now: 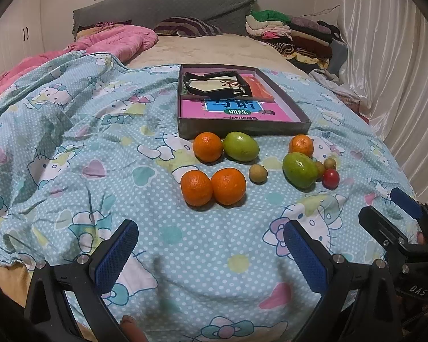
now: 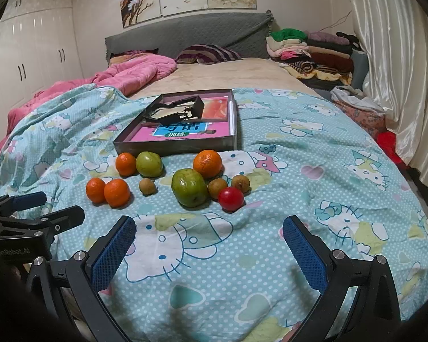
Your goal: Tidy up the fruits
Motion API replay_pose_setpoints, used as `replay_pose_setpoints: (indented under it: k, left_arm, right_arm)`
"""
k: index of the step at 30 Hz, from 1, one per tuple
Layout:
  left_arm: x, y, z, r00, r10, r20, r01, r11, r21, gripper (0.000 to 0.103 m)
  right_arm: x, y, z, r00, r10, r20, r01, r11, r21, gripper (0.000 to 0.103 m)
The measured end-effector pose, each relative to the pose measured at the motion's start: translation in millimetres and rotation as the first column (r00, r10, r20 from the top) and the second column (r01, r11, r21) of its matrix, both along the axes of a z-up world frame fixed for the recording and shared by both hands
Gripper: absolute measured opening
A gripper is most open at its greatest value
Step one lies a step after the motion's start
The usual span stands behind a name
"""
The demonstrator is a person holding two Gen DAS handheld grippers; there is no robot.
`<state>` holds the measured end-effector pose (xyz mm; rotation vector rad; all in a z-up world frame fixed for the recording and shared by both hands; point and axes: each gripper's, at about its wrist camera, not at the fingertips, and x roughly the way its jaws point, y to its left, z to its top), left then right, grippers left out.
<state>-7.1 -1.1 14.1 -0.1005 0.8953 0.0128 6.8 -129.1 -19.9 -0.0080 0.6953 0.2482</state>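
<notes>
Fruit sorting not yet begun: every piece lies loose on the bed, both pairs of jaws spread wide and empty.

The left gripper (image 1: 211, 245) and the right gripper (image 2: 209, 242) hang over the pale blue cartoon-cat quilt (image 2: 314, 171), well short of the fruit, grasping nothing. By my count there are four round orange tangerines: a touching pair (image 1: 214, 186), one (image 1: 207, 146) beside a green oval fruit (image 1: 241, 146), and one (image 1: 301, 145) further right. A second, larger green oval fruit (image 2: 189, 187) makes two. Three small brownish round fruits lie among them, one alone (image 2: 147, 186) and two (image 2: 228, 185) next to the single small red tomato-like fruit (image 2: 230, 198). The shallow dark cardboard tray (image 2: 119, 144) behind them holds a pink booklet and a black frame, no fruit. Judging by this, all ten pieces remain to be grouped.
</notes>
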Motion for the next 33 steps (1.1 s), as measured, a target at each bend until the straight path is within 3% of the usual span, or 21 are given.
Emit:
replay_pose_setpoints:
  k: [33]
  left_arm:
    - [-0.2, 0.1, -0.3, 1.0, -0.006, 0.0, 0.006, 1.0, -0.005, 0.103]
  right_arm:
    - [1.1, -0.6, -1.5, 1.0, -0.004, -0.002, 0.004, 1.0, -0.003, 0.103]
